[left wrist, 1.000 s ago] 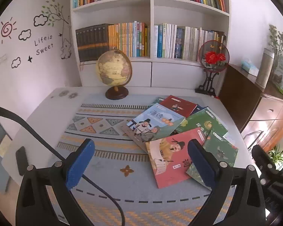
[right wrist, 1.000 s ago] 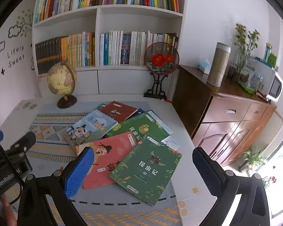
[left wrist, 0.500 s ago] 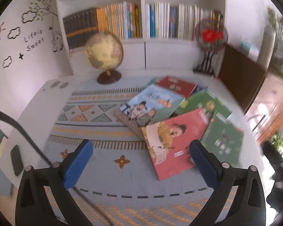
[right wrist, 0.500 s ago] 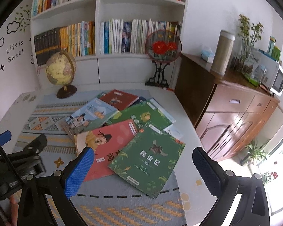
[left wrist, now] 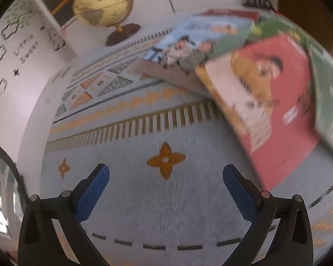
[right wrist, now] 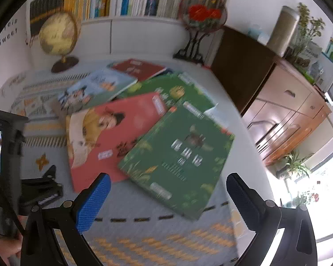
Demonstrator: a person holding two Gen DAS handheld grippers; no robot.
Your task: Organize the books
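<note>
Several thin books lie fanned out and overlapping on a patterned table mat (right wrist: 144, 239). A green book (right wrist: 179, 155) lies on top at the front right, partly over a red book (right wrist: 113, 133). Behind them lie a light blue book (right wrist: 95, 88), another green book (right wrist: 166, 86) and a dark red book (right wrist: 139, 68). My right gripper (right wrist: 168, 192) is open and empty, just in front of the green book. My left gripper (left wrist: 166, 190) is open and empty, low over the bare mat (left wrist: 157, 199), left of the red book (left wrist: 277, 115) and light blue book (left wrist: 197, 42).
A globe (right wrist: 57, 37) stands at the back left of the table, a round fan ornament (right wrist: 201, 15) at the back right. A white bookshelf (right wrist: 131, 0) full of books is behind. A brown sideboard (right wrist: 277, 93) runs along the right. The left gripper's body (right wrist: 8, 168) shows at the left edge.
Both grippers have come down and forward toward the table. The left one has tilted down over the mat; the right one has come closer to the green book. The books have not moved.
</note>
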